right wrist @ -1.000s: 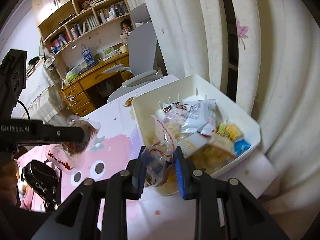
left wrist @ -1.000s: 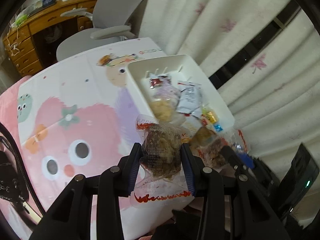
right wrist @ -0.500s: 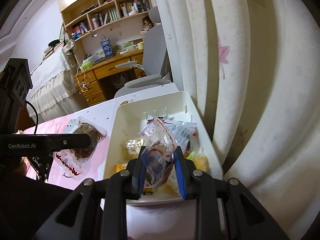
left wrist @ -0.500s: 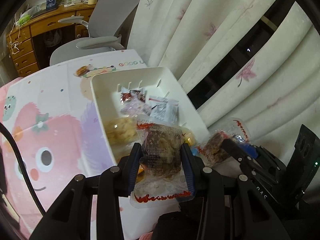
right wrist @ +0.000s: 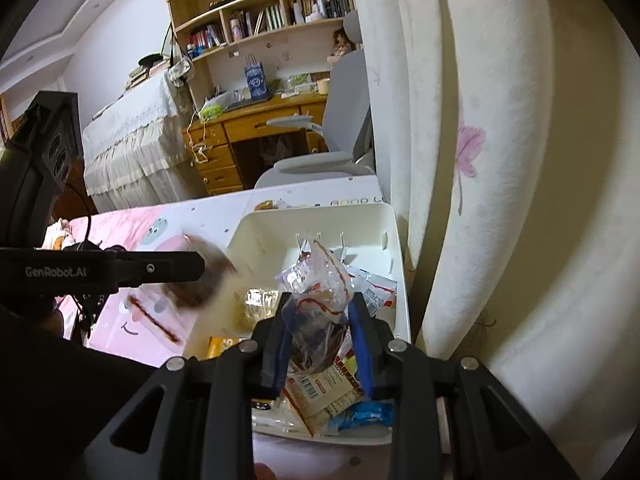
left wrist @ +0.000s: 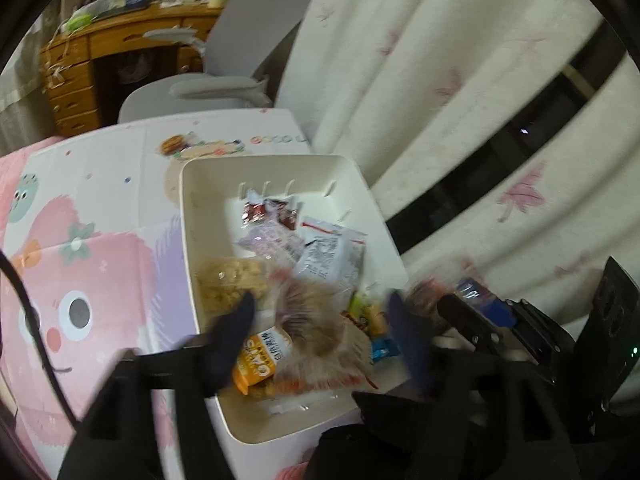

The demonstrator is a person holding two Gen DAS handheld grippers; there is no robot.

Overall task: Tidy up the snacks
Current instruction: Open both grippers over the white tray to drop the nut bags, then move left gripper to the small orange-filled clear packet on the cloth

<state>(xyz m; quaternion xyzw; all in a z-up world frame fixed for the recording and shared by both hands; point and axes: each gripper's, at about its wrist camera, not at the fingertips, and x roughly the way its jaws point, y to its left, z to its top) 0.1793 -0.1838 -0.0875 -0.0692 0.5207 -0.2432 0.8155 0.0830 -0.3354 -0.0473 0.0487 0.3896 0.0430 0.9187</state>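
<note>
Left wrist view, setting: a white bin (left wrist: pixel 280 168) sat on a cartoon-printed table cover (left wrist: pixel 100 248), hard against a cream curtain (left wrist: pixel 460 100).
Left wrist view, bin contents: a pale crumbly snack pack (left wrist: pixel 228 280), an orange packet (left wrist: pixel 260 356), a grey-white sachet (left wrist: pixel 332 256), and a dark red sachet (left wrist: pixel 256 210) lay heaped together.
Left wrist view, left gripper (left wrist: pixel 320 320): the jaws were opening and stood wide apart, blurred by motion.
Left wrist view, held item: a clear bag with a brown snack (left wrist: pixel 316 320) was between the fingers and over the bin, smeared by blur; neither pad appeared to press on it.
Left wrist view, exclusive detail: the right gripper (left wrist: pixel 472 312) showed from the side at the bin's right edge, with a dark gap between curtain panels behind it.
Right wrist view, setting: the same bin (right wrist: pixel 392 240) lay ahead, with a bookshelf (right wrist: pixel 260 12), a wooden desk (right wrist: pixel 256 128) and a grey chair (right wrist: pixel 344 120) beyond.
Right wrist view, right gripper (right wrist: pixel 326 340): the jaws were opening slightly, yet the blue pads (right wrist: pixel 362 340) were pressed against both sides of a crumpled clear snack bag (right wrist: pixel 316 292).
Right wrist view, position: that bag stood upright above the bin's near end, over a barcoded packet (right wrist: pixel 324 396) and a blue wrapper (right wrist: pixel 364 414).
Right wrist view, exclusive detail: the left gripper's finger (right wrist: pixel 160 268) reached in level from the left, with the blurred brown-snack bag (right wrist: pixel 200 280) at its tip beside the bin's left wall.
</note>
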